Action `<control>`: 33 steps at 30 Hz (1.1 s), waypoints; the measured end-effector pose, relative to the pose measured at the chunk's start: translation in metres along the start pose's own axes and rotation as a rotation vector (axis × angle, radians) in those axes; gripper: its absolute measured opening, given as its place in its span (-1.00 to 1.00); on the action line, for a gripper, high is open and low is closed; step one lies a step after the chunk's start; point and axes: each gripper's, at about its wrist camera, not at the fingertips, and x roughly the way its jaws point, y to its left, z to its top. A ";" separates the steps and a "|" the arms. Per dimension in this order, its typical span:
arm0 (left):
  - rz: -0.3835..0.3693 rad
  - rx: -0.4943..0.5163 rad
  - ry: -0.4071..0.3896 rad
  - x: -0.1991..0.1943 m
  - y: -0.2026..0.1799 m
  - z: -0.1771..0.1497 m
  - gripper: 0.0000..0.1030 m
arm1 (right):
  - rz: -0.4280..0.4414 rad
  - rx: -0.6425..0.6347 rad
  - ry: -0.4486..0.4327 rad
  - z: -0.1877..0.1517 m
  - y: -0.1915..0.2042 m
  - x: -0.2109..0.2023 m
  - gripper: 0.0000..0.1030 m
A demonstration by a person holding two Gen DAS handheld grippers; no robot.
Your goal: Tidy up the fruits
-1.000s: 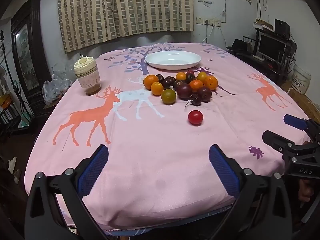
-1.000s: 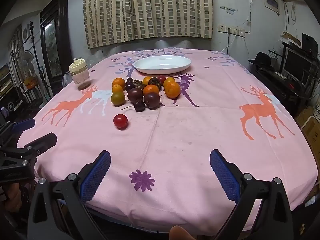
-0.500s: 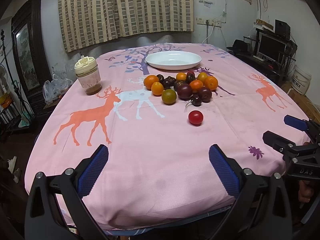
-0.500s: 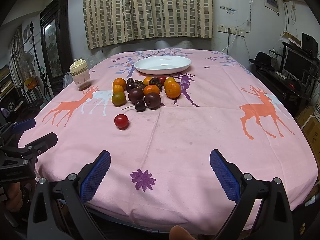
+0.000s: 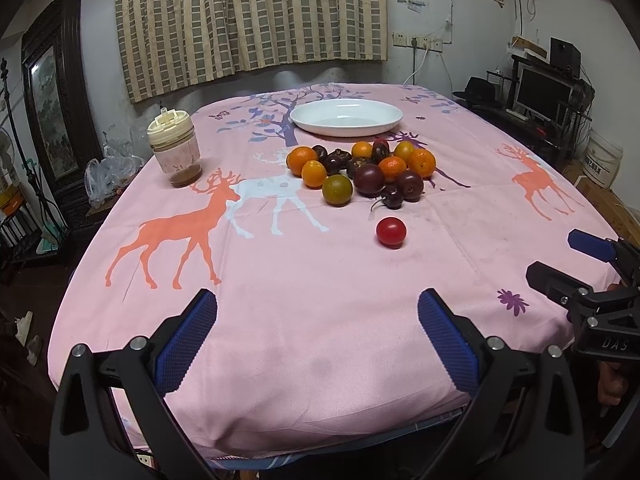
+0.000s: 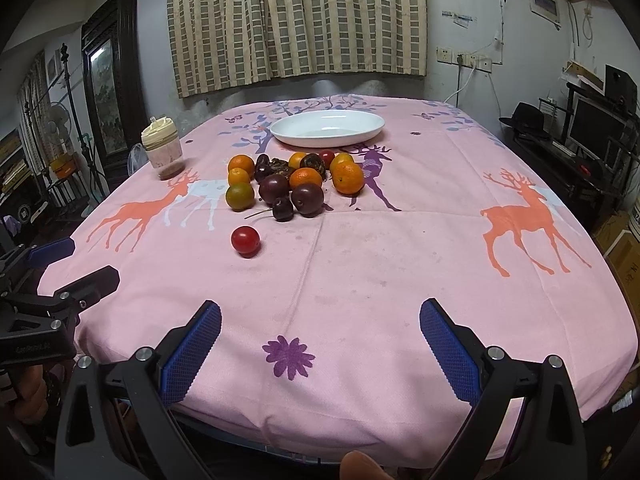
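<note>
dark fruits [image 5: 338,160] behind the oranges [image 5: 313,173] — half hidden, kind unclear

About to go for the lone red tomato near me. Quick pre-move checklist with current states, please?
1. Left gripper open, nothing between its fingers: ok.
2. Right gripper open, nothing held: ok.
3. Red tomato sits apart from the fruit pile, with cloth all round it: ok.
4. White plate has no fruit in it, room to drop: ok.
5. Path from either gripper to the tomato free of objects: ok.
6. Lidded cup stands well off to the side: ok.
</note>
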 end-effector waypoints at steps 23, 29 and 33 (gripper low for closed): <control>0.000 -0.002 0.009 0.000 0.001 0.000 0.91 | 0.001 -0.014 -0.010 -0.002 0.002 -0.003 0.93; -0.002 -0.007 0.016 0.001 0.004 -0.001 0.91 | -0.004 -0.020 -0.013 -0.002 0.003 -0.003 0.93; -0.002 -0.012 0.022 0.002 0.006 -0.002 0.91 | -0.006 -0.025 -0.013 -0.002 0.004 -0.002 0.93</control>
